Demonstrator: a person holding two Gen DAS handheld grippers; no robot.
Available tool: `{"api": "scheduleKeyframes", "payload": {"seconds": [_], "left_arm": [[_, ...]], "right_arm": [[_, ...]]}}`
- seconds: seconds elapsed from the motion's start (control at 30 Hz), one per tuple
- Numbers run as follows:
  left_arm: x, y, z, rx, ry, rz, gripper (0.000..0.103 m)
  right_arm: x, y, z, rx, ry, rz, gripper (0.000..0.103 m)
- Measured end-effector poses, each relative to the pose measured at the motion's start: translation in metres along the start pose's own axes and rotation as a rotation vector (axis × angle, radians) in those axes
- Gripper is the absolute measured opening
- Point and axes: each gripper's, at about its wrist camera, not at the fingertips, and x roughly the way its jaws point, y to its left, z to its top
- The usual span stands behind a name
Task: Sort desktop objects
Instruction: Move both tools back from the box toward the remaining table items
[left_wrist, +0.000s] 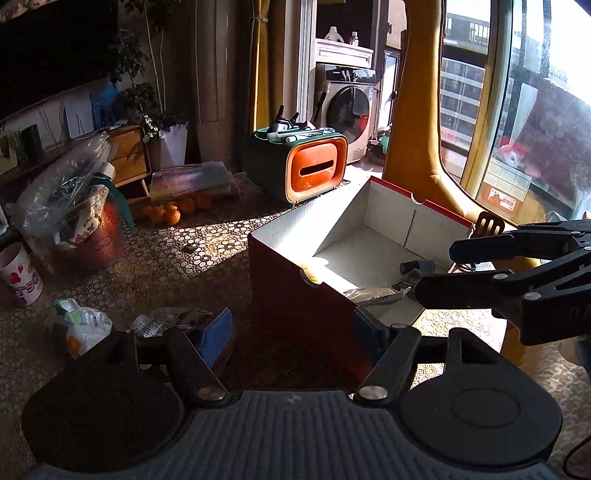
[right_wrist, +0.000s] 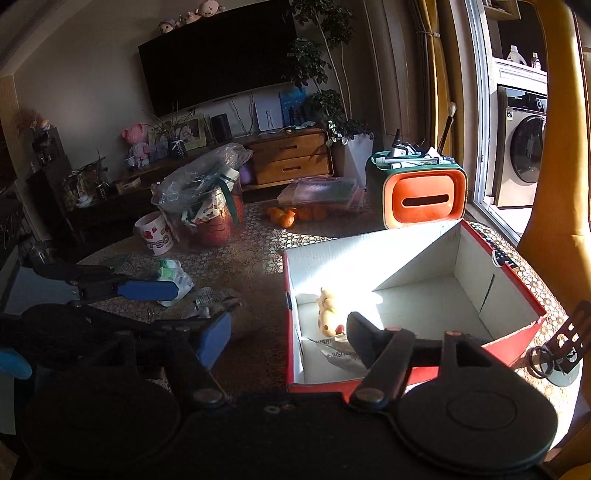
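Lower right of the right wrist view, the box (right_wrist: 406, 258) holds a toy (right_wrist: 328, 314) and wrapper (right_wrist: 332, 354); both grippers' fingers, left (left_wrist: 291, 332) and right (right_wrist: 288, 332), spread, grasping nothing.

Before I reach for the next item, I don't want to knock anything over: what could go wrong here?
The right gripper hangs open astride the red box's near wall; swinging sideways could drag or tip the box. The left gripper, also open, sits close beside it, so the two could collide. The crumpled plastic bag lies loose beside the mug; a sloppy grab might shove the mug.
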Motion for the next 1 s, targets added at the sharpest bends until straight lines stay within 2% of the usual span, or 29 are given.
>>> {"api": "scheduleKeyframes", "payload": {"seconds": [0.2,0.27,0.37,0.67,0.8,0.87,1.0], "left_arm": [[-0.023,0.022,-0.024,-0.046,-0.023,0.034,0.071],[-0.029,0.03,-0.033,-0.06,-0.027,0.041,0.077],[-0.036,0.042,-0.047,-0.088,-0.028,0.054,0.08],[-0.047,0.07,-0.08,-0.129,-0.024,0.108,0.082],[-0.048,0.08,-0.089,-0.147,-0.022,0.117,0.083],[-0.048,0.085,-0.093,-0.155,-0.023,0.121,0.088],[-0.045,0.095,-0.1,-0.163,-0.025,0.137,0.088]], "right_arm": [[0.003,0.03,-0.011,-0.026,0.0,0.03,0.082],[0.004,0.04,-0.015,-0.035,-0.004,0.036,0.086],[0.006,0.053,-0.025,-0.043,-0.009,0.042,0.09],[0.025,0.085,-0.044,-0.08,-0.006,0.044,0.09],[0.033,0.092,-0.047,-0.085,-0.001,0.048,0.09],[0.037,0.094,-0.048,-0.091,0.003,0.044,0.09],[0.045,0.098,-0.05,-0.096,0.009,0.047,0.09]]}}
